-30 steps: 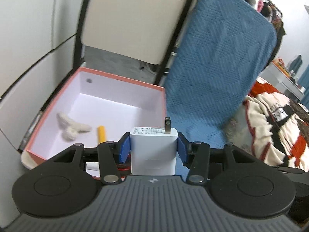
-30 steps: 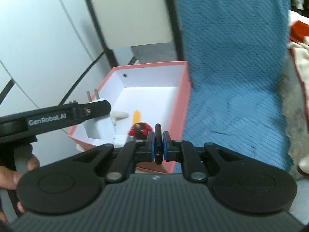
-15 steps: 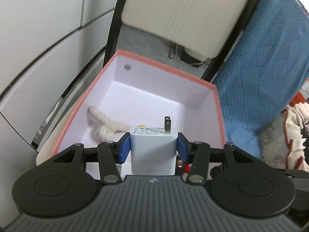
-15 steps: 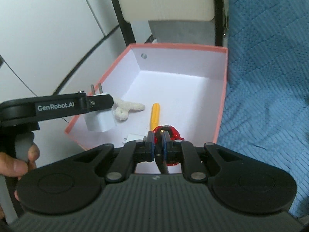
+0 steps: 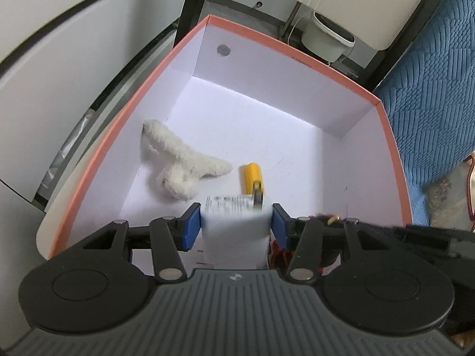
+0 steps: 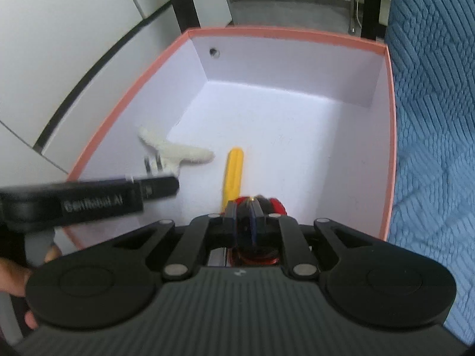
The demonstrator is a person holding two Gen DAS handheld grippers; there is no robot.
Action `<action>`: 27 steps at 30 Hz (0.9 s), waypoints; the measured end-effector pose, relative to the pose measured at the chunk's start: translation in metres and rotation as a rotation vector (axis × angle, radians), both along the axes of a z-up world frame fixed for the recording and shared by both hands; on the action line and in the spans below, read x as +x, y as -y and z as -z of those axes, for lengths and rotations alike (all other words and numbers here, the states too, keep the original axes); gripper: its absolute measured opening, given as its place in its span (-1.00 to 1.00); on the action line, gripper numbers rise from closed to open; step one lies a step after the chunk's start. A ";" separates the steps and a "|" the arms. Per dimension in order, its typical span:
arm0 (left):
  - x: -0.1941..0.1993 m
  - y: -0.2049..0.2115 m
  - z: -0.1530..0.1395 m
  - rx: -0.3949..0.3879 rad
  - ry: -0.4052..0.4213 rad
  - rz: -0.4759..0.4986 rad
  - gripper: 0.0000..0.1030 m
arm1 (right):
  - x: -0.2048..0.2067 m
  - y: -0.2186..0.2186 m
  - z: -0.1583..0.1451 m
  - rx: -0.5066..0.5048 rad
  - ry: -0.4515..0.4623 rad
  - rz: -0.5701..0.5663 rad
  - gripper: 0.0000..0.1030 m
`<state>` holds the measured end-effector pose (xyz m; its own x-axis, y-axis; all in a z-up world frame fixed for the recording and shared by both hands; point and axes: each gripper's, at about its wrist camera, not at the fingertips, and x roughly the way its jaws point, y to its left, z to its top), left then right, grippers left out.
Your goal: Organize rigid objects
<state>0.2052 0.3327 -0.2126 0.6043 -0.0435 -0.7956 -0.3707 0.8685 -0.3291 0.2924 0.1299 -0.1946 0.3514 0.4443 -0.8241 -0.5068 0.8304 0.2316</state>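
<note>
- Below both grippers sits a box (image 5: 297, 59) with a salmon-pink rim and white inner walls, open at the top; a small round dot marks its far wall near the left corner.
- On the box floor, at the left, lies a fuzzy white toy (image 5: 181, 163), one end touching the left wall.
- Just right of the toy lies a yellow stick (image 6: 234, 172), pointing from near to far; the two are near each other but apart.
- Over the near part of the box, the left gripper (image 5: 236, 225) has its blue pads (image 5: 190, 228) clamped on the two sides of a white charger (image 5: 234, 231), prongs pointing away; the charger is blurred, and its printed label faces up.
- From the right wrist view the same charger's prongs (image 6: 153, 164) show past the left gripper's black side, in front of the toy.
- At the near right of the box, the right gripper (image 6: 245, 216) is pinched nearly together on a thin part of a red-and-black object (image 6: 274, 204); what it is cannot be told, since the fingers cover most of it.
- Right of the box lies a blue quilted cloth (image 6: 430, 148), touching the box's right wall.
- Beyond the far wall stand black frame legs (image 5: 190, 14) and a pale panel.
- At the left edge of the right wrist view, a hand (image 6: 17, 276) holds the left gripper's handle.
</note>
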 end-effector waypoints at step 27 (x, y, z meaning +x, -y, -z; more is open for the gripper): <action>-0.095 0.052 -0.135 0.118 0.216 -0.070 0.85 | -0.075 0.080 -0.090 0.094 0.216 0.041 0.82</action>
<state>0.1103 0.2808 -0.0775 0.7589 0.0902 -0.6450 -0.3636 0.8803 -0.3047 0.2178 0.0498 -0.1047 0.5339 0.4975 -0.6837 -0.5194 0.8310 0.1991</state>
